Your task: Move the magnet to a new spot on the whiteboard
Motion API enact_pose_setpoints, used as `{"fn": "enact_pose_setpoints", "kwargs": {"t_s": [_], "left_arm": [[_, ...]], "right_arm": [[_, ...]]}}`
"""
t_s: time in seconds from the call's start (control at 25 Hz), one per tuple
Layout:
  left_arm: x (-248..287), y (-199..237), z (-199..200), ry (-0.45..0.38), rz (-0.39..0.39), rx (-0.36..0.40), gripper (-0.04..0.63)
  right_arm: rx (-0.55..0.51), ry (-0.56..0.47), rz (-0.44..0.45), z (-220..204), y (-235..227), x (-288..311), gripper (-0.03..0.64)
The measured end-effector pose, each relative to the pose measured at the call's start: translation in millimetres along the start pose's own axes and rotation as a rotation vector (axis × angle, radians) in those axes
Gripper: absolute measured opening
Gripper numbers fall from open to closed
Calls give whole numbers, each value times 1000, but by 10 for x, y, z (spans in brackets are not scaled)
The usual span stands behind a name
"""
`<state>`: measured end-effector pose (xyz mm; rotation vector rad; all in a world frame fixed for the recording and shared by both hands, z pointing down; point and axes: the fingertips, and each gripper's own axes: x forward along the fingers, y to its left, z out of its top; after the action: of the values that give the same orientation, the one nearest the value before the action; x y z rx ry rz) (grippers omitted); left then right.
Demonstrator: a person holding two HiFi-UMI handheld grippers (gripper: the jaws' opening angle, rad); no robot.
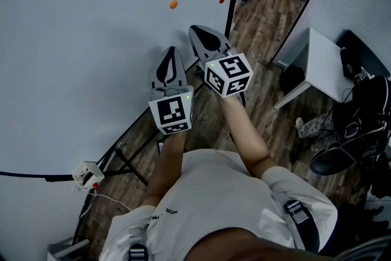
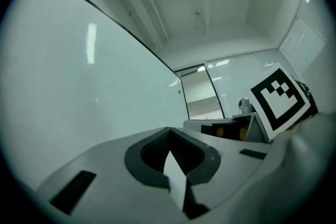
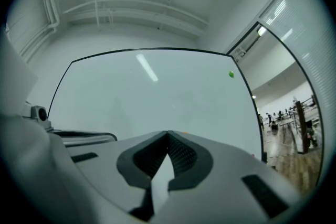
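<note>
Right gripper (image 1: pixel 195 29) has its jaws pressed together at the tips with nothing between them. It points at the whiteboard (image 1: pixel 85 52) from close by, though from where I stand I can't say whether the tips touch the surface. Just to its left and a little nearer the person is the left gripper (image 1: pixel 171 49), its jaws likewise closed tip to tip and empty. Each gripper carries its marker cube at the back, over the person's bare forearms, and below them is a white T-shirt (image 1: pixel 214 205). The orange magnet (image 1: pixel 173 3) sits on the whiteboard just beyond the two grippers, to the left of the right one's tip and clear of both. In the right gripper view only a sliver of it shows over the top edge of the jaws. A red magnet (image 1: pixel 222 0) sits farther right, close to the board's black right edge. A green magnet (image 3: pixel 231 74) is higher up by that same edge. Low on the left, a small white box (image 1: pixel 87 174) hangs on a black cable by the board's lower rim. Off to the right, on the wood-plank floor (image 1: pixel 263 27), stand a white table (image 1: pixel 324 61) and a black backpack (image 1: pixel 357 113).
</note>
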<state>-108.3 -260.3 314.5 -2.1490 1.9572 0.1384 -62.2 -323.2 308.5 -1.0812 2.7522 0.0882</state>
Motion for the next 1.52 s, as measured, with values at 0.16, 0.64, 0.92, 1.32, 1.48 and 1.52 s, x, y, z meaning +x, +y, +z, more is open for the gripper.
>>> {"fn": "enact_pose_setpoints", "kwargs": {"t_s": [0.16,0.64,0.92,1.32,1.48,1.52], "left_arm": [[0,-11,15,-6,0,1,3],[-27,22,24,-7,-8,-6,3],[-40,32,32,-7,-13,-4,3],[-58,-4,56,-8,-23,1,3],[-65,5,40,-6,-28,-3,3],[-69,1,38,-5,-29,-4,3]], "right_arm": [[0,0,-7,0,17,-67,14],[-39,5,-22,-32,127,-209,14],[-36,11,-23,-68,179,-261,14],[-56,2,-29,-3,217,-383,14],[-59,8,-34,-32,243,-394,14],[-57,10,-36,-40,244,-406,14]]}}
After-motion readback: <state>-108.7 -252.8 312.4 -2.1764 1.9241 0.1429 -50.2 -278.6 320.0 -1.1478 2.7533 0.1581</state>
